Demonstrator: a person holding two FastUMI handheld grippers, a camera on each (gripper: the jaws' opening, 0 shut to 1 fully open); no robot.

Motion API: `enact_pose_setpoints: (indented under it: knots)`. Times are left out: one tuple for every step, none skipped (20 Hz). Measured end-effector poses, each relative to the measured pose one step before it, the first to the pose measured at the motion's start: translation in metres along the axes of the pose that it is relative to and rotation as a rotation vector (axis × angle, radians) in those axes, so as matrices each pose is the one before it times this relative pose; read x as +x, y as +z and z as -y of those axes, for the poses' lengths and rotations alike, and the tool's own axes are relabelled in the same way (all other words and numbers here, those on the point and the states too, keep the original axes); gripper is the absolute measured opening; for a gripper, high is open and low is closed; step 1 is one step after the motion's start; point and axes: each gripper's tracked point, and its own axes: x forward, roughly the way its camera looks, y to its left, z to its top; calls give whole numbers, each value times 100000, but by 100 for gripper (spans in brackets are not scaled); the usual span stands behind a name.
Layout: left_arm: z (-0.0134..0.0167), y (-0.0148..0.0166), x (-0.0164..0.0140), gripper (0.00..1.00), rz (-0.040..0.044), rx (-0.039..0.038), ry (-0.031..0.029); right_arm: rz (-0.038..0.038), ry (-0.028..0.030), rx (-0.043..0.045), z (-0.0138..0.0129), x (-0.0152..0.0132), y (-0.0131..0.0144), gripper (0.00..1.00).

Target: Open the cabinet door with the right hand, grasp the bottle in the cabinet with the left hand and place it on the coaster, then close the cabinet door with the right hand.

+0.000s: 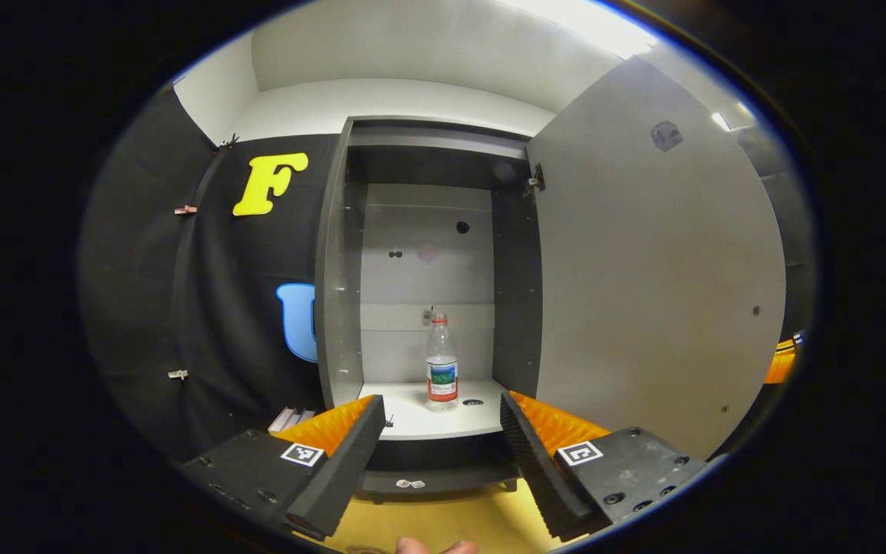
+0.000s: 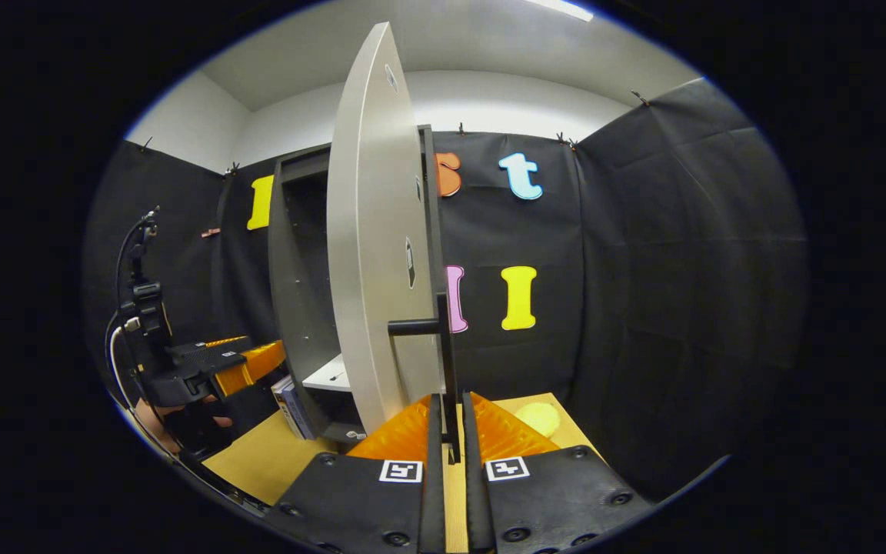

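in the left gripper view, the left tool (image 1: 439,438) is close to the camera with its two fingers wide apart and nothing between them. a bit of a hand (image 1: 435,546) peeks in at the bottom, mostly cut off. past the fingers is the yellow table (image 1: 443,519), then the open cabinet (image 1: 335,269). the bottle (image 1: 441,363) stands upright on the white shelf (image 1: 412,415) inside, right in line with the gap between the fingers but well apart from them. it is clear with a red cap. there is a small dark spot on the shelf just beside it; it may be a hole, but it is hard to tell. the cabinet door (image 1: 658,269) swings out on the right side.

in the right gripper view, the right tool (image 2: 448,431) is pinched closed on the thin black door handle (image 2: 443,346), one finger on each side. the bottom of the handle is hidden between the fingers. past it, a pale round coaster (image 2: 539,418) lies on the table, partly hidden behind a finger. the door is seen edge on. far off to the left is the left tool, held by a hand.
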Motion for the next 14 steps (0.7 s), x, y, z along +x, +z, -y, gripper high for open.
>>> enact_pose_setpoints:
  knots:
    - [293, 16, 269, 96, 137, 287, -309, -100, 860, 756, -258, -62, 11, 15]
    - [251, 14, 268, 95, 17, 162, -293, -311, 663, 92, -409, -11, -98, 15]
    - [349, -140, 332, 92, -132, 32, -410, -48, 24, -342, -138, -250, 8, 15]
    - [320, -61, 412, 94, -50, -151, -361, 17, -153, -145, -84, -232, 46, 15]
    - [339, -106, 483, 92, -27, -104, -468, -349, -990, 48, 109, -457, 56, 15]
    - [249, 53, 546, 92, 134, 183, -337, -346, -1006, 20, 205, -453, 2, 15]
    - [152, -106, 687, 94, 78, 418, -195, -373, -397, 652, 67, -703, 11, 15]
    - [61, -81, 757, 92, 4, 425, 188, -338, 31, 1235, -16, -428, -76, 15]
    - [47, -150, 824, 92, -11, 504, 464, -147, 35, 1520, 383, 155, -112, 15]
    - [-8, 132, 905, 92, 554, 521, 491, 283, -423, 1123, 380, 38, 305, 16]
    - [95, -6, 973, 92, 585, 439, 221, 503, -184, 861, 283, 28, 478, 15]
    - [58, 20, 1091, 95, 585, 33, 111, 938, -1967, -582, 589, -120, 312, 16]
    - [-42, -119, 1099, 94, 657, 60, 220, 1098, -2057, -1194, 558, -525, 189, 18]
    - [117, -183, 1188, 92, 241, -25, -522, 1287, -1976, -1217, 717, -458, 147, 21]
